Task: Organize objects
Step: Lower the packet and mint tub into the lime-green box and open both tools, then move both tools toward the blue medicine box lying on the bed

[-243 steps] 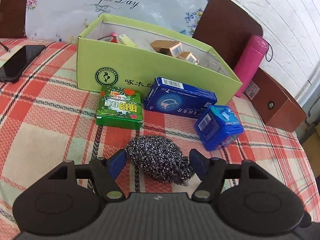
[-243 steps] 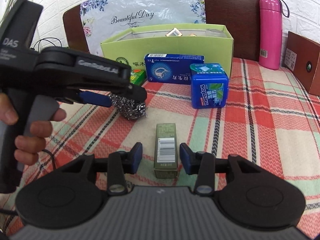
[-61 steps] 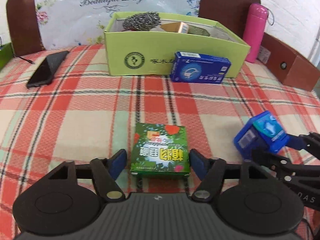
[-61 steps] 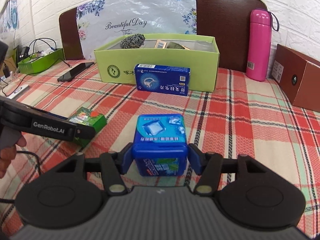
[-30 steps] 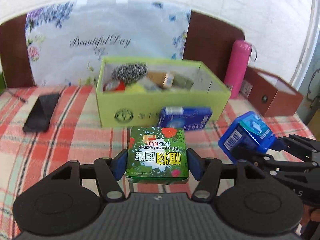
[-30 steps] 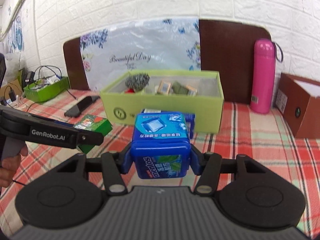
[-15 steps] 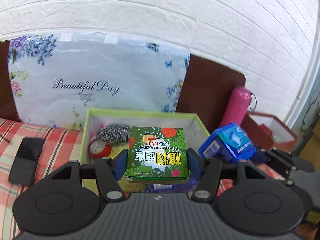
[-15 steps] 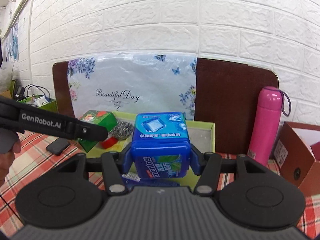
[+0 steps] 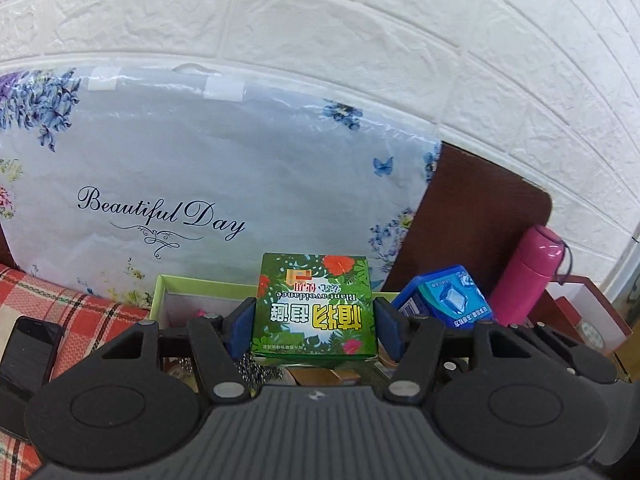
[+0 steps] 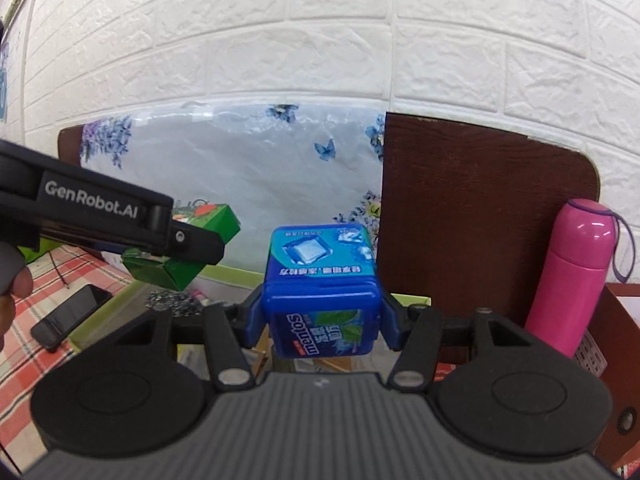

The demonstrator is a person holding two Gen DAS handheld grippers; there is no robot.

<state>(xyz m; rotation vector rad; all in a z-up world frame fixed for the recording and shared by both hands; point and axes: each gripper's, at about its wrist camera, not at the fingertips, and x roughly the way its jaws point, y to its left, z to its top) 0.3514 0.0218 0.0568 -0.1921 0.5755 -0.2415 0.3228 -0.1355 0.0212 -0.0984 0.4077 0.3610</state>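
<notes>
Below both loads at lower centre lies the green tray [image 9: 200, 282] — left claw [image 9: 314, 320] clamps the green box [image 9: 314, 308], right claw [image 10: 320, 320] clamps the blue mint box [image 10: 320, 280].

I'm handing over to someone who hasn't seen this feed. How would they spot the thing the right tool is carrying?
Start at the light green storage box below the floral "Beautiful Day" bag. Above that box, the right tool is shut on a blue Mentos tub. It is cube-shaped, blue plastic with upside-down "mentos" lettering, unlike the flat green leafy carton in the left tool.
</notes>
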